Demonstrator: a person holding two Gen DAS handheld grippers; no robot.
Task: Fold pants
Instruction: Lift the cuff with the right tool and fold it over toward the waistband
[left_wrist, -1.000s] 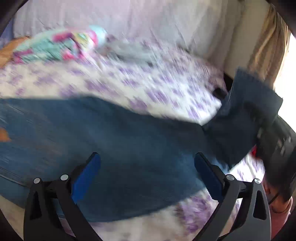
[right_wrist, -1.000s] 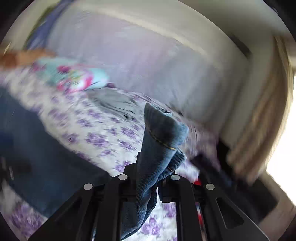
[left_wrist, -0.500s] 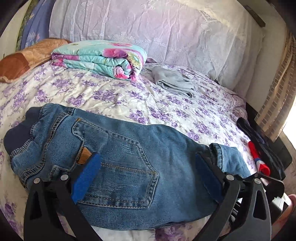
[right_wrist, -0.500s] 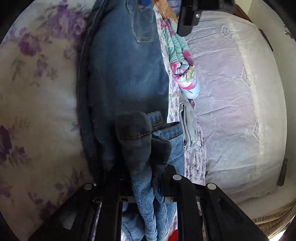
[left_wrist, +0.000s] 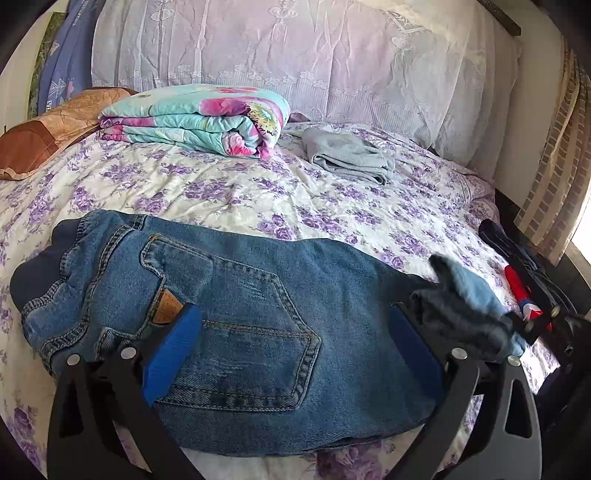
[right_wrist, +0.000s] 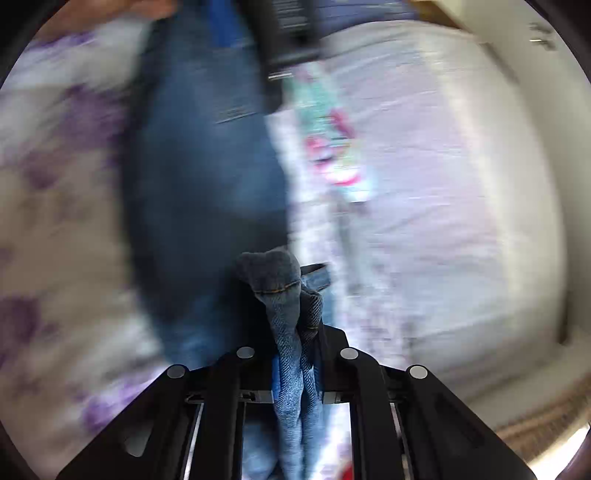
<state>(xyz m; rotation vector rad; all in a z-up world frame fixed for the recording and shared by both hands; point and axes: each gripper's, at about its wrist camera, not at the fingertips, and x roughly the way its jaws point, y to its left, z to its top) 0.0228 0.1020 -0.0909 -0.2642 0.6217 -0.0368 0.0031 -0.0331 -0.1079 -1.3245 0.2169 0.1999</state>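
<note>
Blue jeans (left_wrist: 236, 314) lie folded lengthwise across the flowered bed, waistband at the left, back pocket up. My left gripper (left_wrist: 291, 347) is open, its blue pads spread wide just above the jeans' seat, holding nothing. My right gripper (right_wrist: 295, 354) is shut on the bunched leg hems (right_wrist: 284, 291) of the jeans. In the left wrist view the right gripper (left_wrist: 524, 325) holds the hems (left_wrist: 461, 295) at the right end of the jeans, a little above them. The right wrist view is blurred by motion.
A folded floral blanket (left_wrist: 199, 118) and a folded grey garment (left_wrist: 351, 157) lie at the back of the bed (left_wrist: 221, 192). A brown pillow (left_wrist: 48, 136) is at the left. Dark items and a red object (left_wrist: 521, 291) sit at the bed's right edge.
The right gripper has carried the leg hems leftward over the jeans, turning as it goes. The left gripper swung to face the waistband end and then held still, open.
</note>
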